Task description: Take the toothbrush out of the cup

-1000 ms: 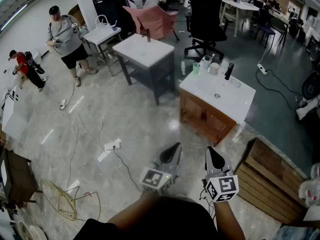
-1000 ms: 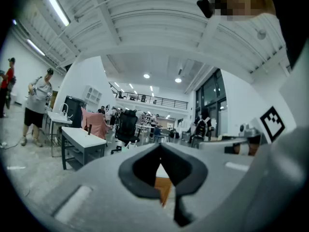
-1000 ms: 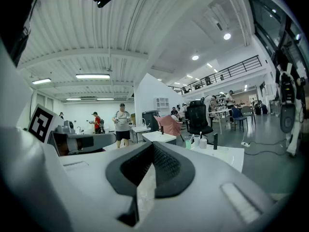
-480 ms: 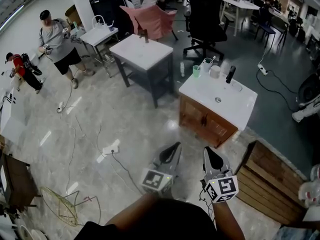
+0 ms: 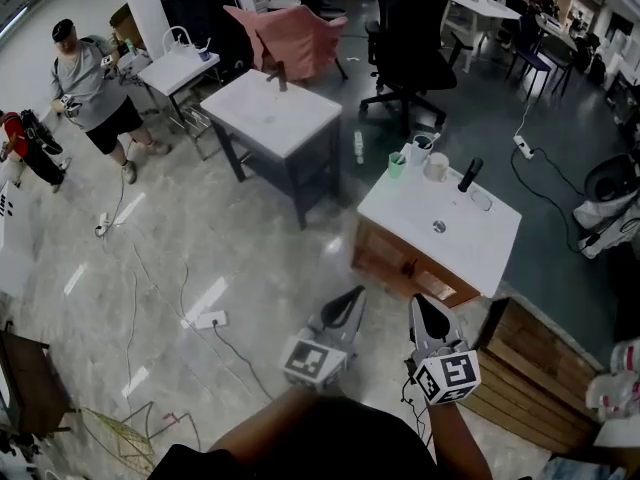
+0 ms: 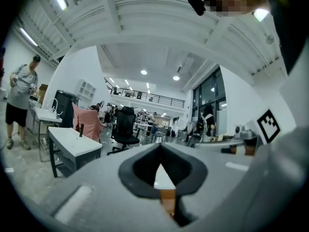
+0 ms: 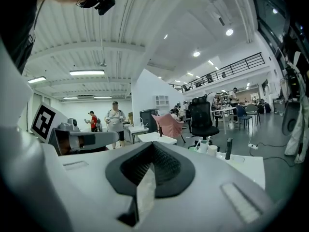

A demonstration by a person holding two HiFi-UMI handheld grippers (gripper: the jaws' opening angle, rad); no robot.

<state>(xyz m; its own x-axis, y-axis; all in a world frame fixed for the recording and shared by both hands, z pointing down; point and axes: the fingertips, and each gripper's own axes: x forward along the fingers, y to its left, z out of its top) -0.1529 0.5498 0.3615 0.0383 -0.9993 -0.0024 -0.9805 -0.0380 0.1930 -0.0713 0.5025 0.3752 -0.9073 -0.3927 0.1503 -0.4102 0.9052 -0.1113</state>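
Note:
A white cup (image 5: 421, 149) with a toothbrush (image 5: 429, 138) leaning in it stands at the far edge of a white-topped wooden cabinet (image 5: 470, 236). Beside it are a green cup (image 5: 397, 164), a pale cup (image 5: 437, 167) and a black upright faucet (image 5: 469, 174). My left gripper (image 5: 354, 293) and right gripper (image 5: 418, 300) hang side by side over the floor, well short of the cabinet. Both are shut and empty. In the right gripper view the cups (image 7: 203, 146) show far off beyond the closed jaws. The left gripper (image 6: 161, 147) points toward the room.
A grey table with a white top (image 5: 270, 113) stands left of the cabinet, with a black office chair (image 5: 410, 38) and a pink chair (image 5: 290, 33) behind. People (image 5: 85, 78) stand at far left. Cables and a power strip (image 5: 205, 320) lie on the floor; wooden pallet (image 5: 530, 368) at right.
The view has advanced and turned: the cabinet sits lower and slightly right in the head view, the people have slid left. Both grippers stay shut in the same pose.

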